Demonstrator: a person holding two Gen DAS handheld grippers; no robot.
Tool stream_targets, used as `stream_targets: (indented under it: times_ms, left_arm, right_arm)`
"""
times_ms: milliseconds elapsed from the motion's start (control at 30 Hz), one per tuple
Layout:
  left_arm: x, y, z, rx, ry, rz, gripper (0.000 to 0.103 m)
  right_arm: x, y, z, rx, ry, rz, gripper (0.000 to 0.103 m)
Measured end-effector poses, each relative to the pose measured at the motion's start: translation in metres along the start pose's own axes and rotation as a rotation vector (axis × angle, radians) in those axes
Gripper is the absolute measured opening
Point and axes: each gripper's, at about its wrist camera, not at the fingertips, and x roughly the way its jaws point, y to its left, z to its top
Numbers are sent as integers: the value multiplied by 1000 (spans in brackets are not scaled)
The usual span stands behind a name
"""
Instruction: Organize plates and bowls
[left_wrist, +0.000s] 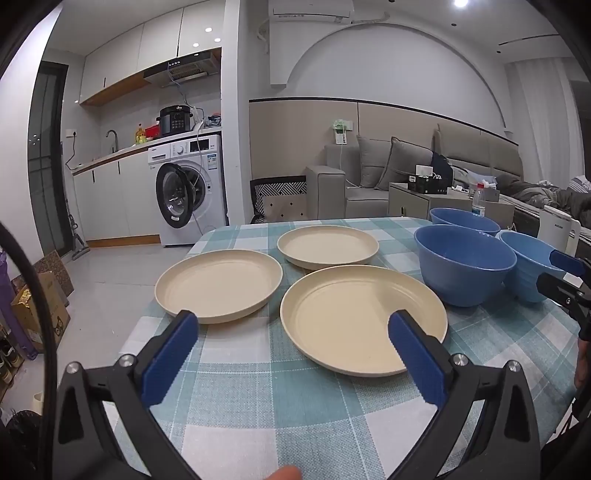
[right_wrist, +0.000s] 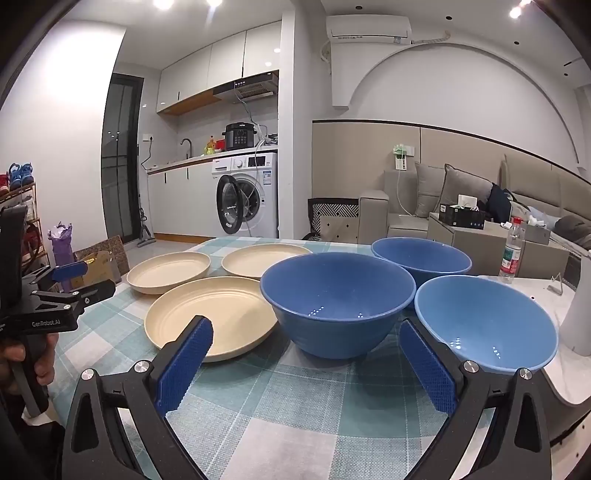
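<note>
Three cream plates lie apart on the checked tablecloth (left_wrist: 258, 398): a near plate (left_wrist: 354, 317), a left plate (left_wrist: 218, 282) and a far plate (left_wrist: 327, 245). Three blue bowls stand to their right: a middle bowl (right_wrist: 338, 295), a far bowl (right_wrist: 421, 256) and a lighter right bowl (right_wrist: 484, 317). My left gripper (left_wrist: 291, 325) is open, hovering low before the near and left plates, nothing between its fingers. My right gripper (right_wrist: 306, 332) is open in front of the middle bowl, not touching it. Each gripper shows at the edge of the other's view.
A white kettle (left_wrist: 557, 229) stands past the bowls at the table's right edge. Beyond the table are a washing machine (left_wrist: 188, 192) with its door open, a grey sofa (left_wrist: 399, 173) and a water bottle (right_wrist: 511, 249). Boxes (left_wrist: 40, 314) sit on the floor at left.
</note>
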Motion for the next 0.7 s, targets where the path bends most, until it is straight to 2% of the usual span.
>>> stream_targets:
  times_ms: [67, 700]
  left_arm:
    - [-11, 3, 1, -4, -9, 6, 103]
    - [-10, 8, 0, -14, -11, 8, 103]
  right_arm:
    - [0, 0, 1, 0, 0, -1, 103]
    - [-5, 2, 1, -7, -8, -2, 103]
